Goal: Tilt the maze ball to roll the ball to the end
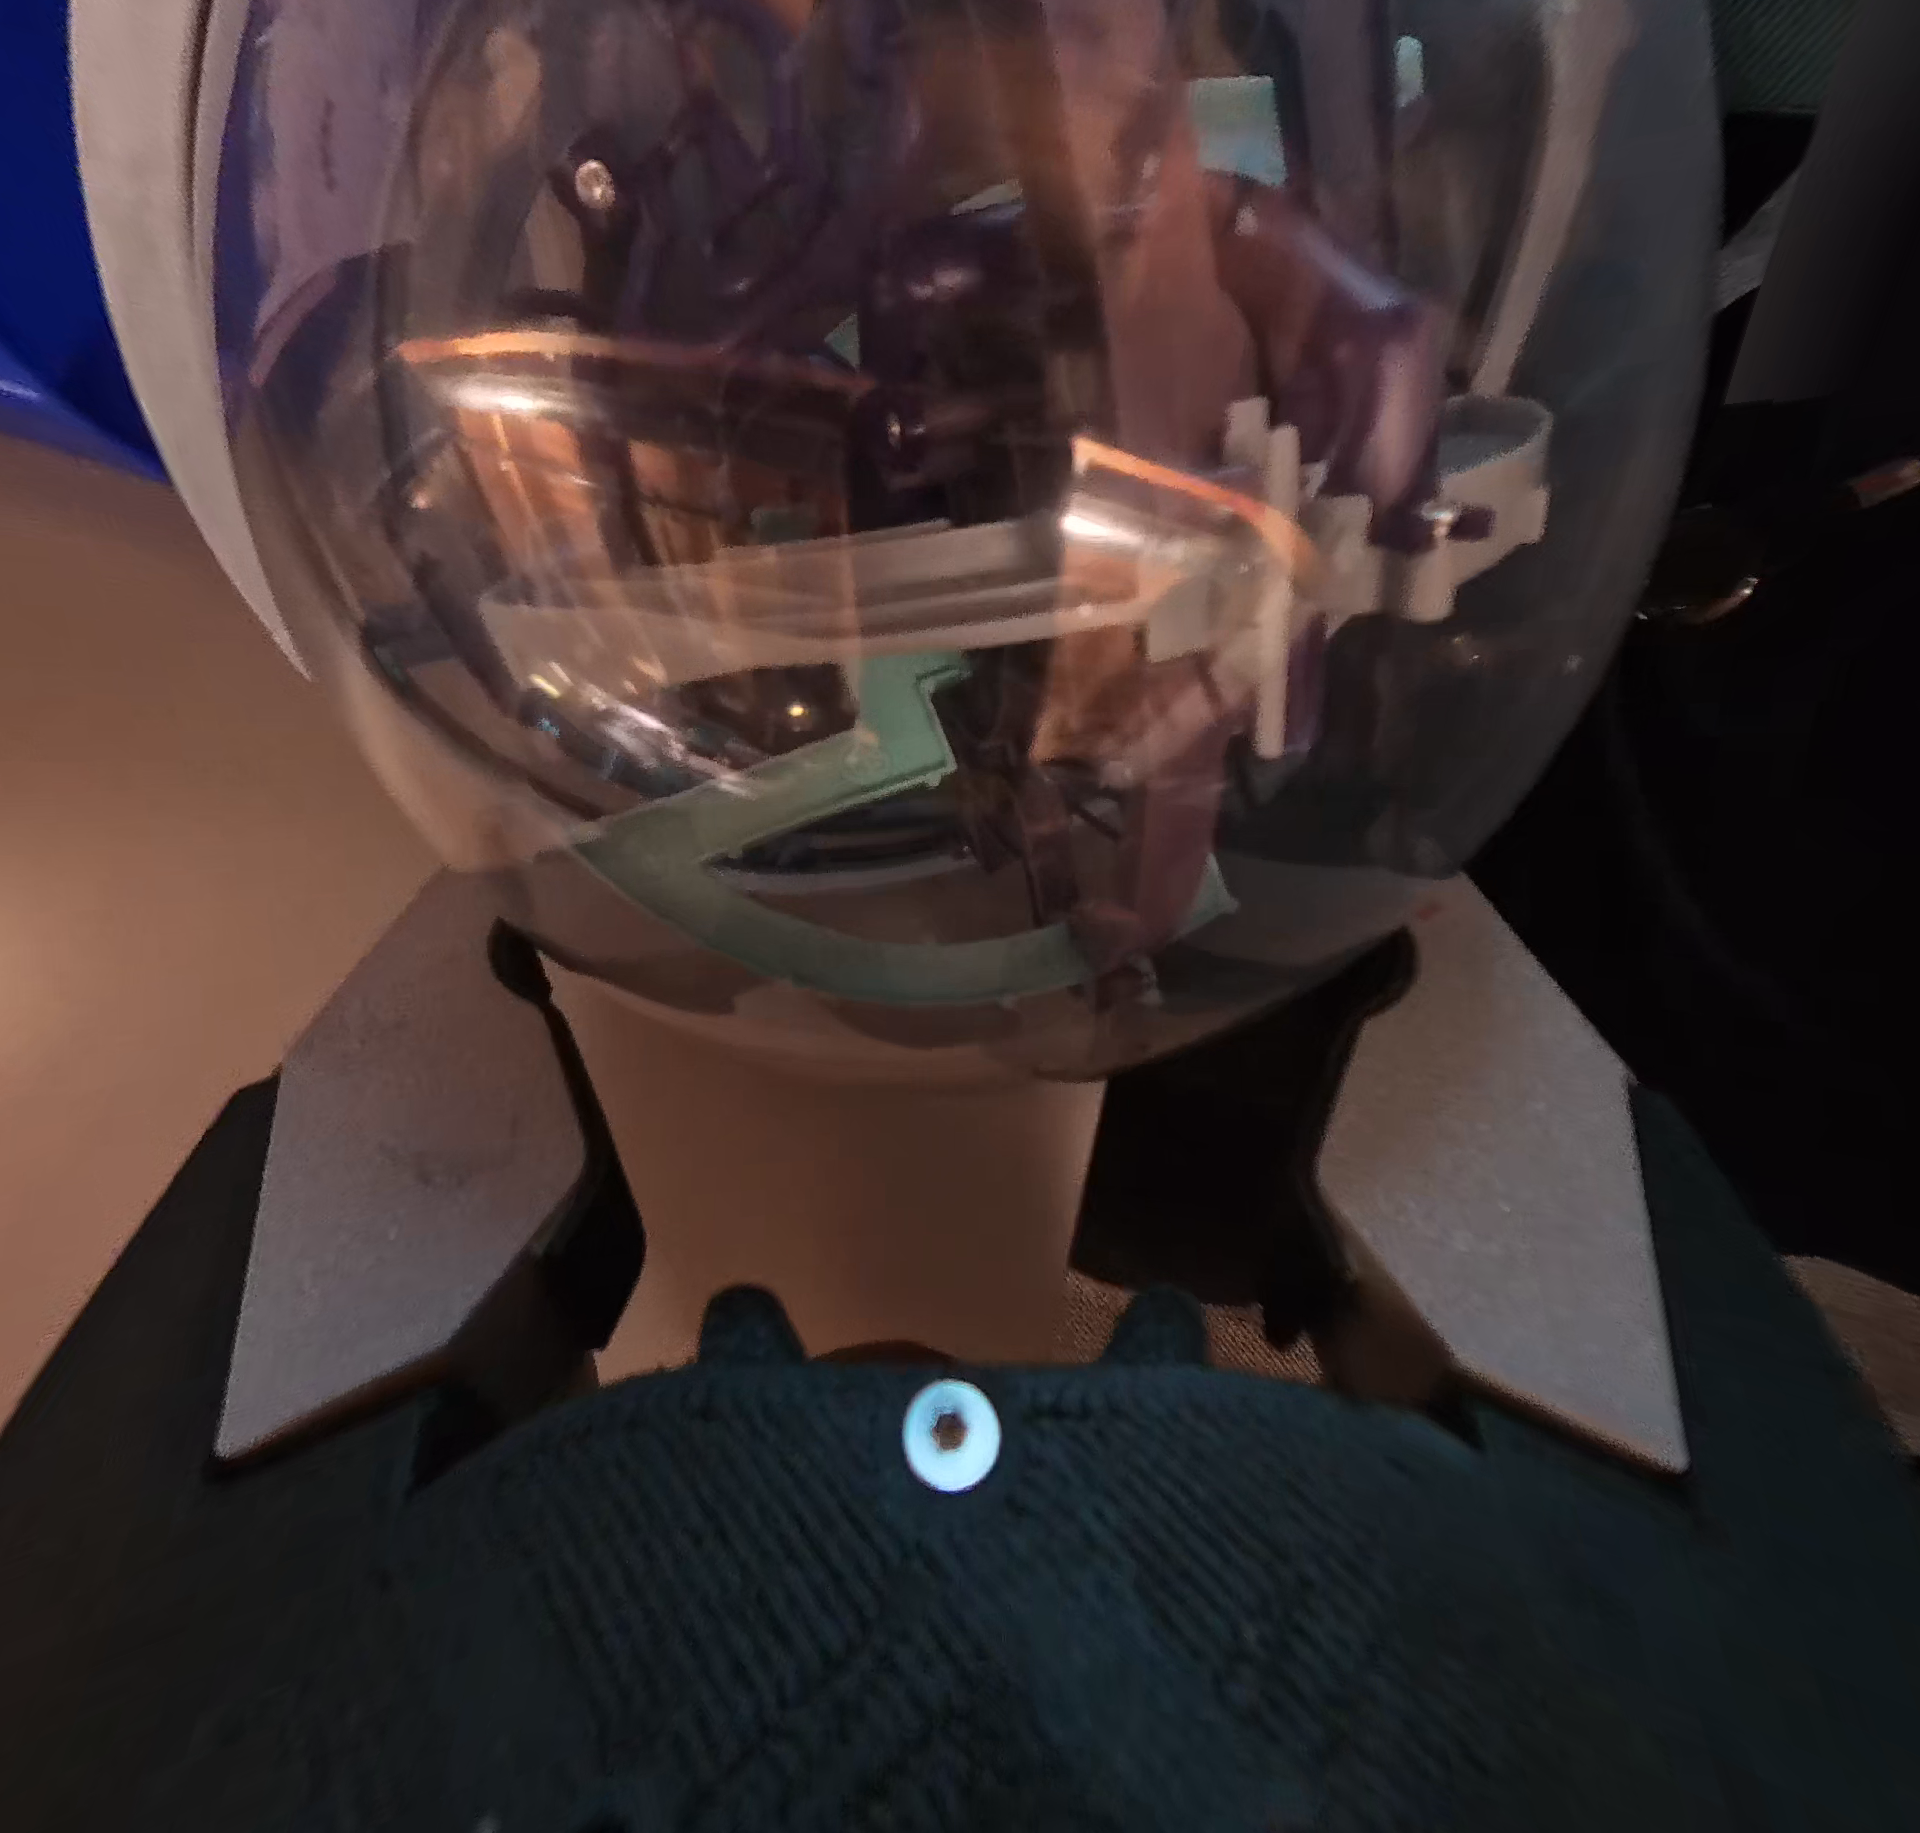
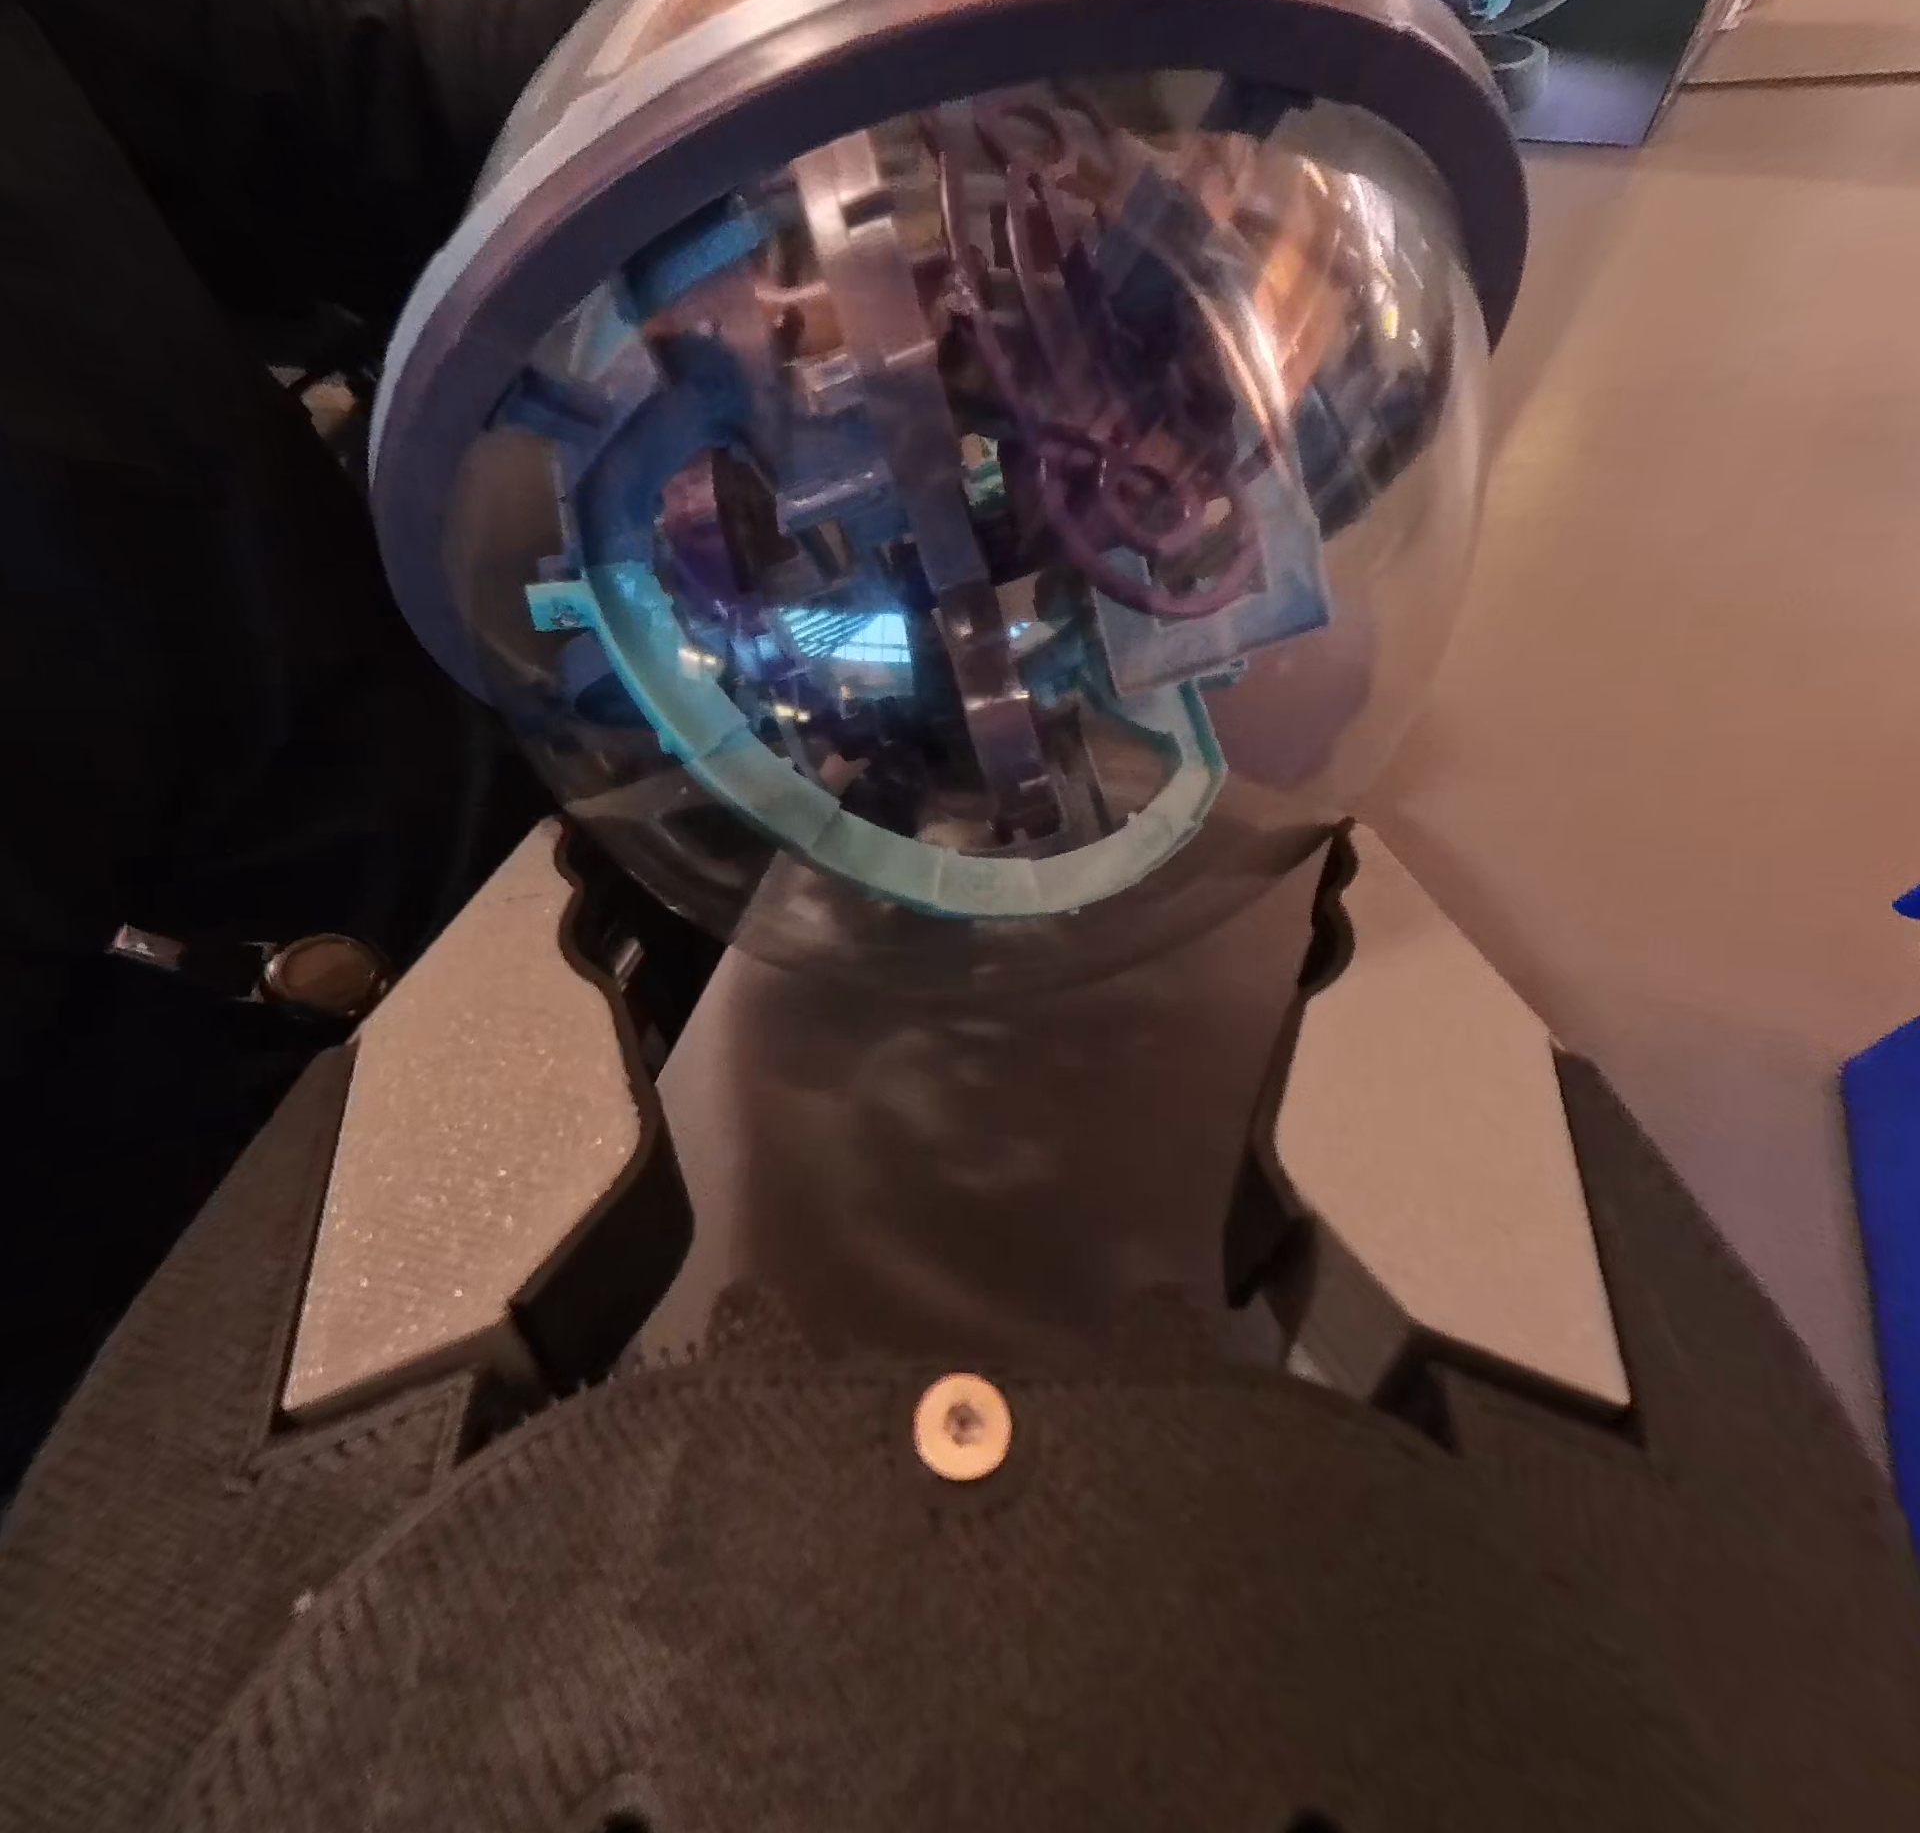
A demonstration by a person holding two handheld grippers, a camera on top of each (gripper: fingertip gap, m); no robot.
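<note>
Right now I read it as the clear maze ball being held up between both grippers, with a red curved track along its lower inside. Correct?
Not quite: the curved track is teal, not red, as the right wrist view shows. The rest stands: the clear maze ball sits between the fingertips of the right gripper and of the left gripper.

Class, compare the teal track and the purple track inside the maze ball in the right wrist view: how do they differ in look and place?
The teal track is a broad, flat band curving along the bottom of the maze ball; the purple track is thin rails looping higher up, right of centre. The teal track is pale and bright; the purple track is dark. Both are curved and sit inside the clear shell.
</note>
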